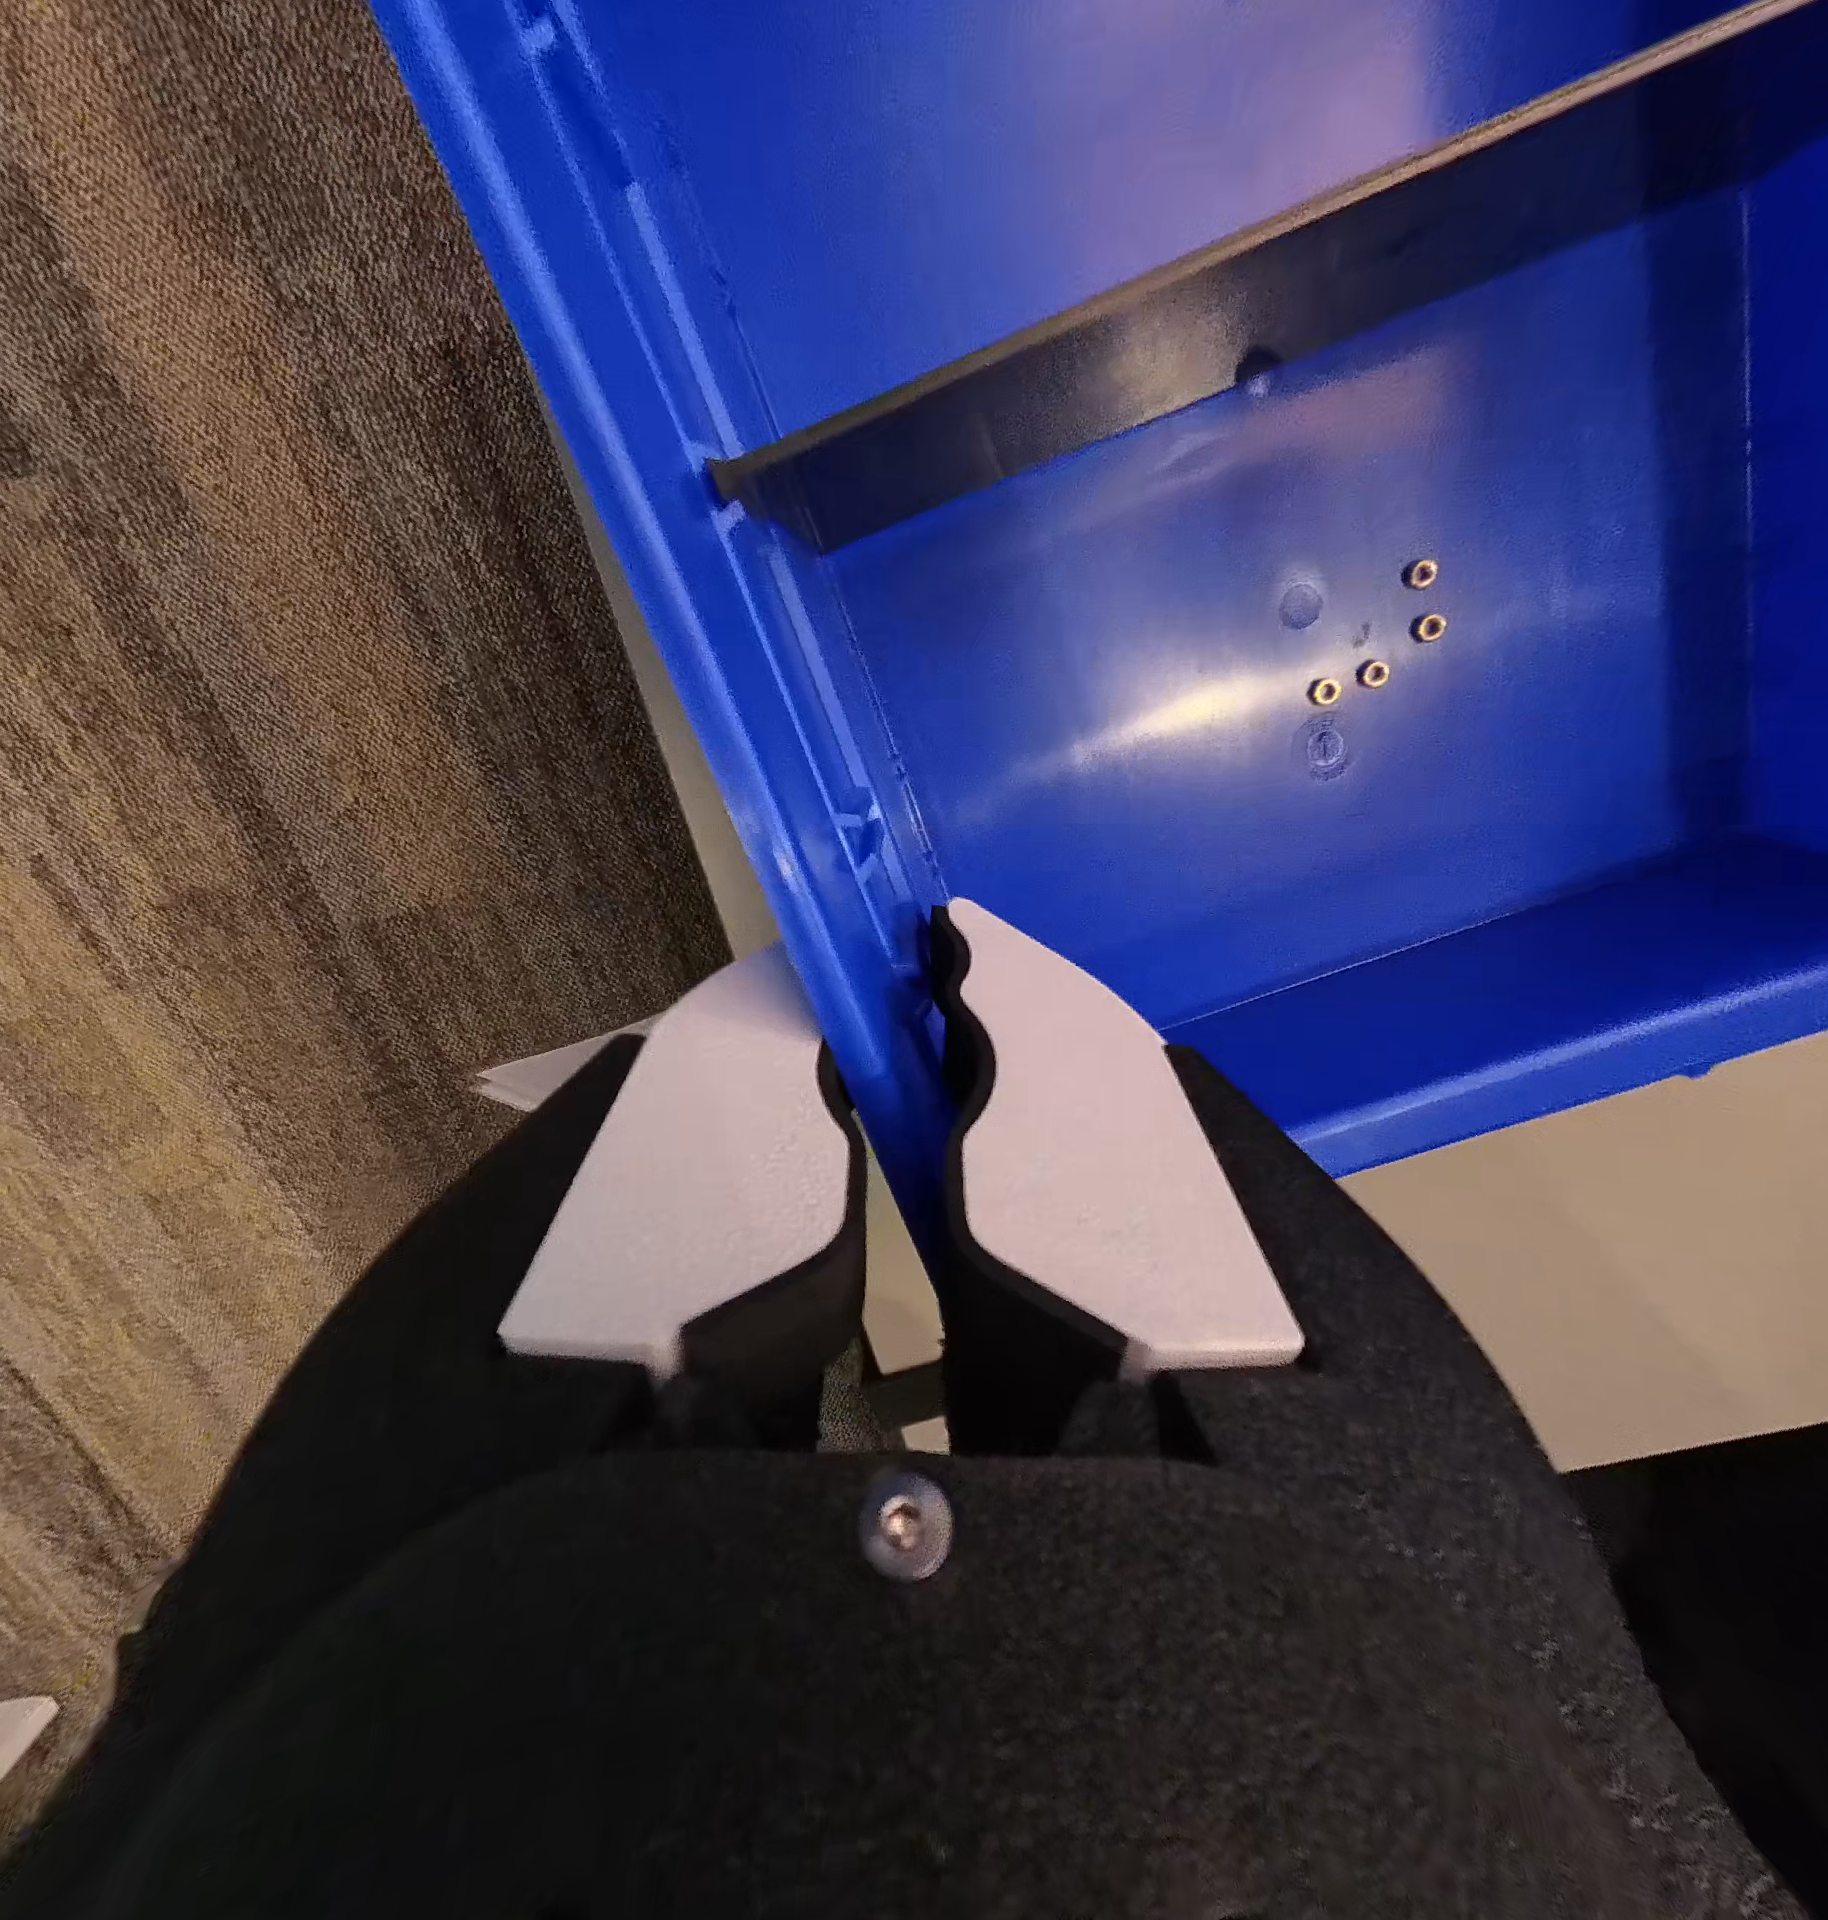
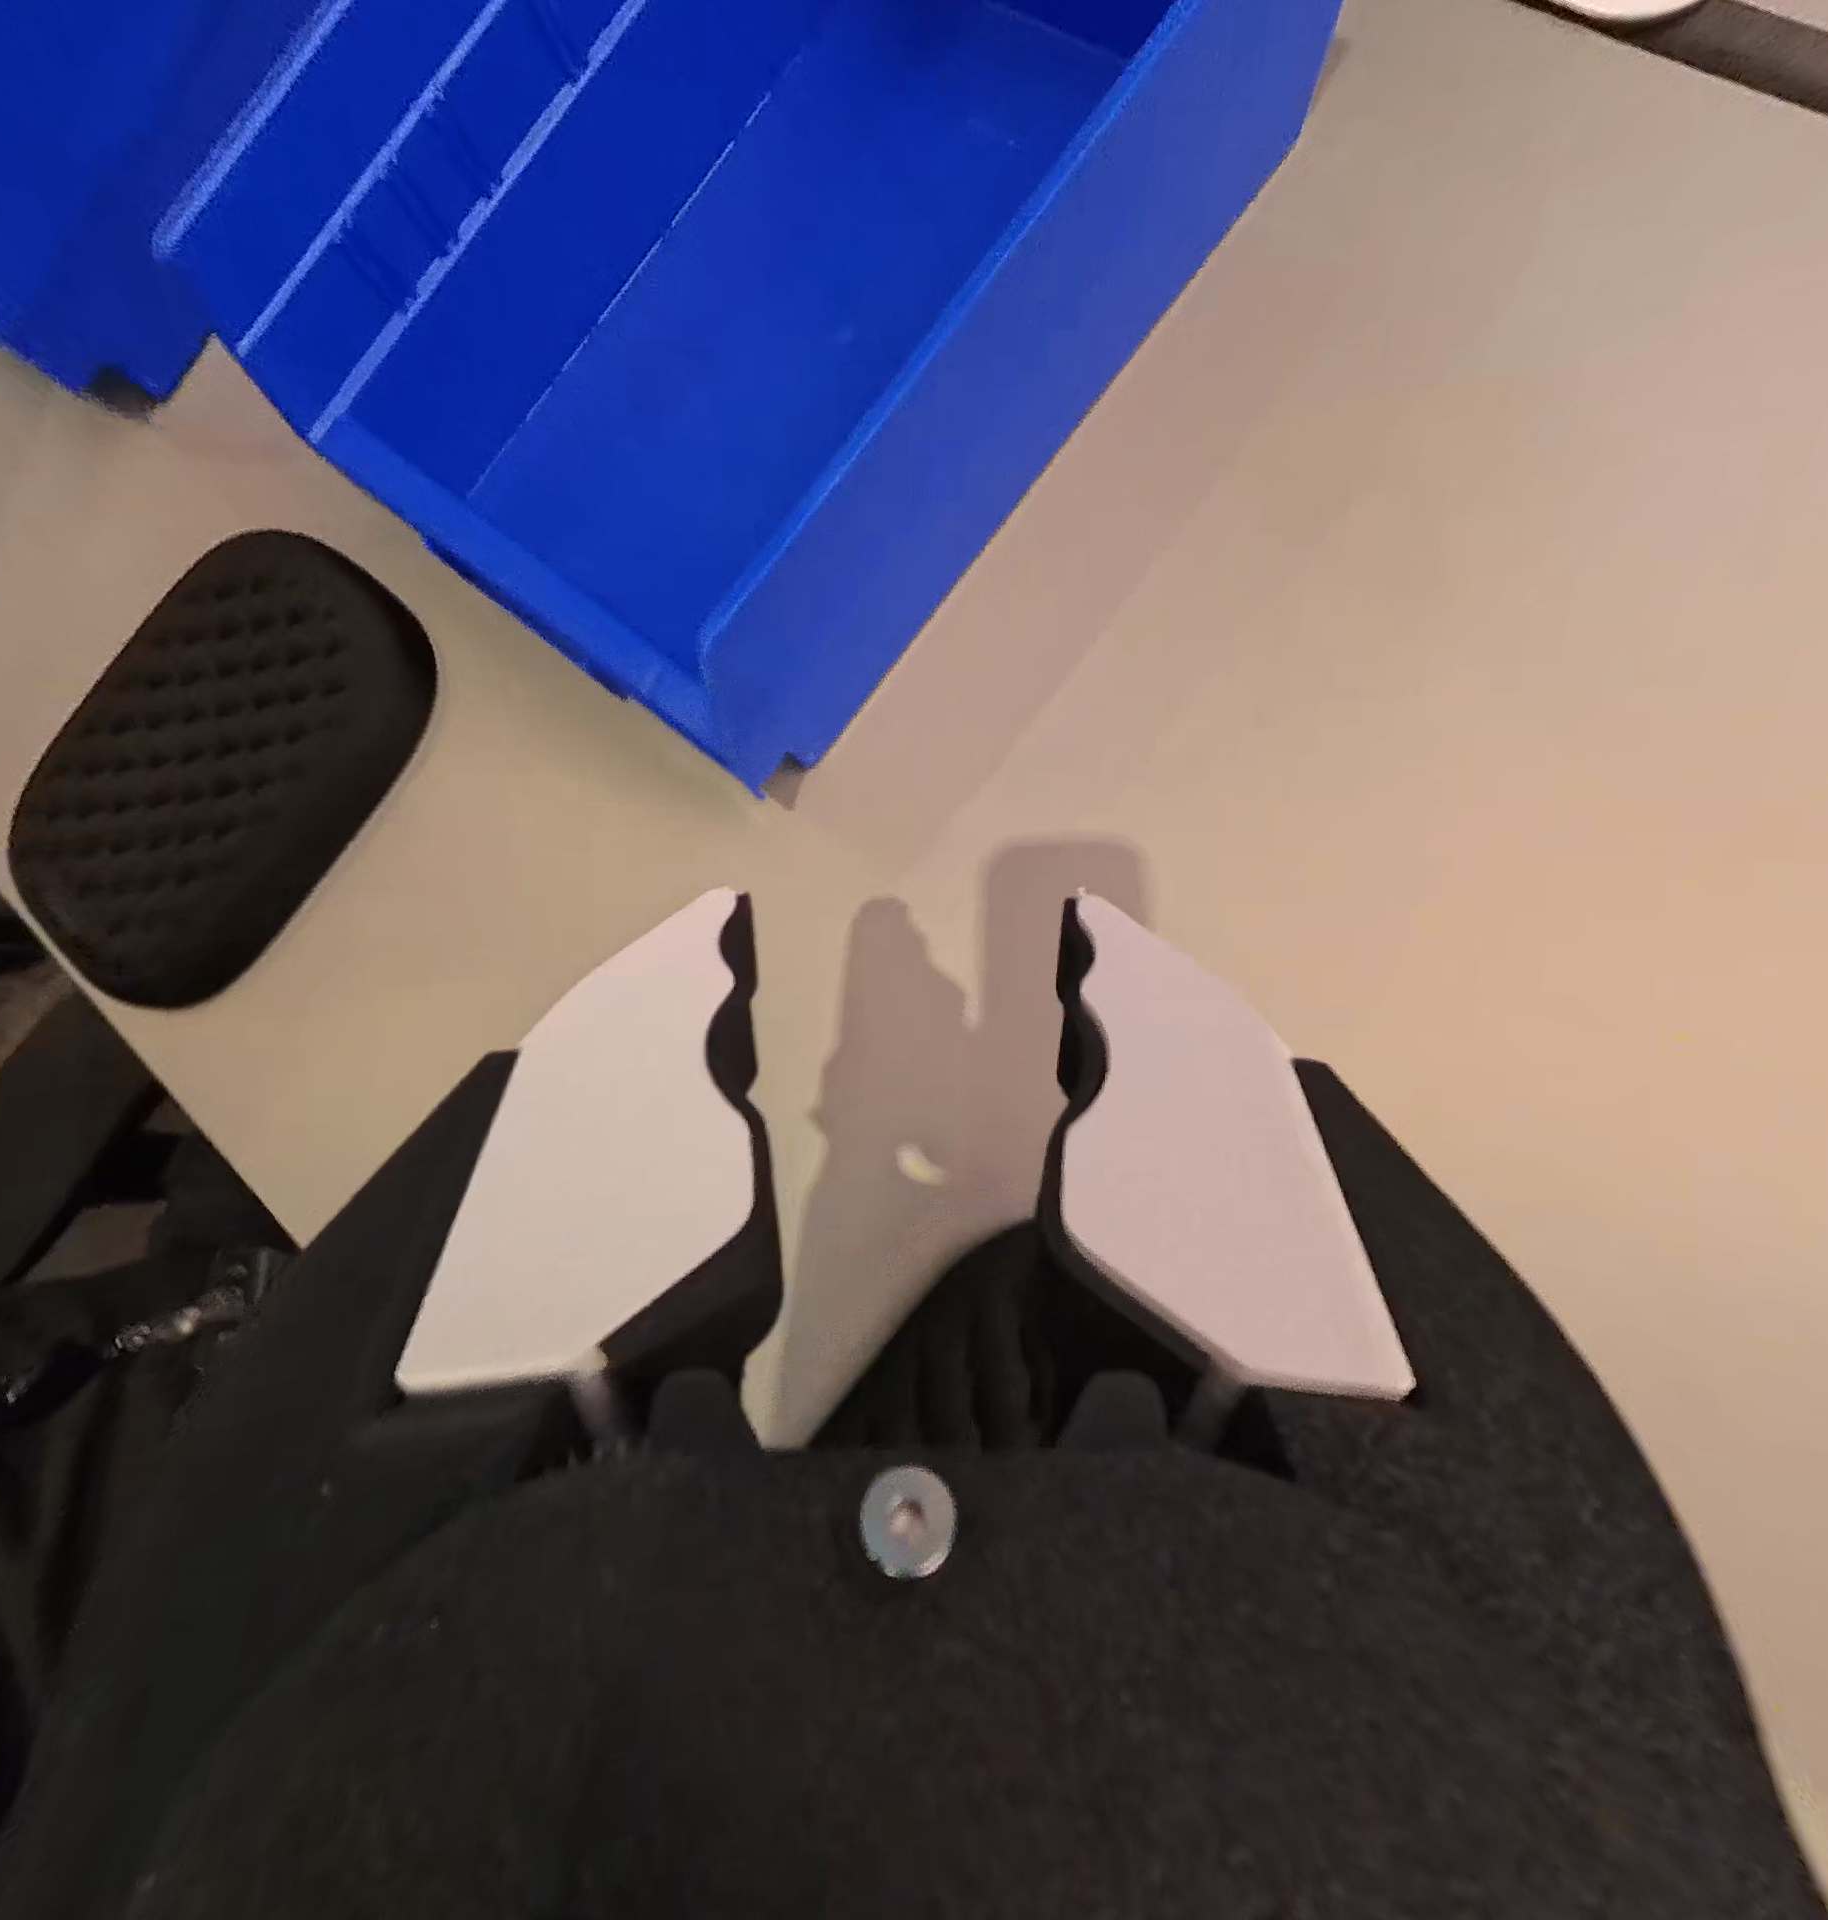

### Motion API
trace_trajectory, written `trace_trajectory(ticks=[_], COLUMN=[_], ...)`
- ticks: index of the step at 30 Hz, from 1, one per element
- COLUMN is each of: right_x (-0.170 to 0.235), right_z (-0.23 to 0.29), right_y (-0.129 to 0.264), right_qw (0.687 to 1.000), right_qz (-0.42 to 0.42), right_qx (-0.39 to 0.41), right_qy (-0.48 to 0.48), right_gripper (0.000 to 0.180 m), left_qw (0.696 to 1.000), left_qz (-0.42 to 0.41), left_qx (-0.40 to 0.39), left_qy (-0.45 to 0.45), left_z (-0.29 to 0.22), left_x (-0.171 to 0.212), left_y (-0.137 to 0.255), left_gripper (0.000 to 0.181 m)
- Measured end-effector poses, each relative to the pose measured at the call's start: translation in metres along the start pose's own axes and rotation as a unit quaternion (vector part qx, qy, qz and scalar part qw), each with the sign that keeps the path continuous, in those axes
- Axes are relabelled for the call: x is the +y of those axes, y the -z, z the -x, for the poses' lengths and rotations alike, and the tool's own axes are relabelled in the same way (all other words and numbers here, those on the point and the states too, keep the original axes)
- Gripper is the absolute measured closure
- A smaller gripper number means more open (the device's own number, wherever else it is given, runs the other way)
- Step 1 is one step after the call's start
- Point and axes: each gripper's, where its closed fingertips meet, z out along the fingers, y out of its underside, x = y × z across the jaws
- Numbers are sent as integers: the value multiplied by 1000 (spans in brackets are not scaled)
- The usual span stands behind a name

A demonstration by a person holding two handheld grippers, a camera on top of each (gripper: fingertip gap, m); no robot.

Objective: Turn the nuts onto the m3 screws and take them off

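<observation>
Brass nuts lie flat, holes up; left fingers pinch bin wall, right fingers spread empty.

This looks like an office or light assembly workspace. A pale beige desk carries blue plastic parts bins, the sort used for sorting small hardware; 1 bin has a black divider. Beside the desk lies grey-brown carpet tile flooring, and at the desk's edge sits a black padded chair armrest.
</observation>
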Motion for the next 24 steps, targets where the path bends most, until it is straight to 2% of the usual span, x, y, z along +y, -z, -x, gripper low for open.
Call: trace_trajectory(ticks=[9, 14, 15, 17, 18, 19, 21, 24], right_x=[-64, -81, -80, -76, -74, -71, -64, -53], right_z=[13, 5, 4, 1, -1, -3, -2, -4], right_y=[-48, -86, -95, -110, -117, -124, -136, -148], right_qw=[998, 995, 994, 991, 989, 987, 983, 976], right_qz=[-28, 11, 27, 65, 81, 96, 126, 161], right_qx=[-4, 18, 20, 37, 49, 60, 68, 76], right_qy=[-50, -96, -107, -115, -113, -112, -116, -127], right_gripper=[122, 117, 117, 115, 116, 118, 125, 146], left_qw=[1000, 1000, 1000, 1000, 998, 996, 989, 982], left_qz=[-9, -12, -11, -28, -49, -71, -120, -158], left_qx=[0, -6, -5, 10, 24, 41, 64, 78], left_qy=[-23, 1, 1, 7, 16, 30, 52, 67], left_z=[-3, -5, -6, -10, -13, -15, -16, -12], left_x=[-11, -12, -11, -13, -17, -22, -31, -35], left_y=[-3, -5, -7, -9, -8, -6, 2, 16], left_gripper=[172, 172, 165, 140, 135, 130, 132, 132])
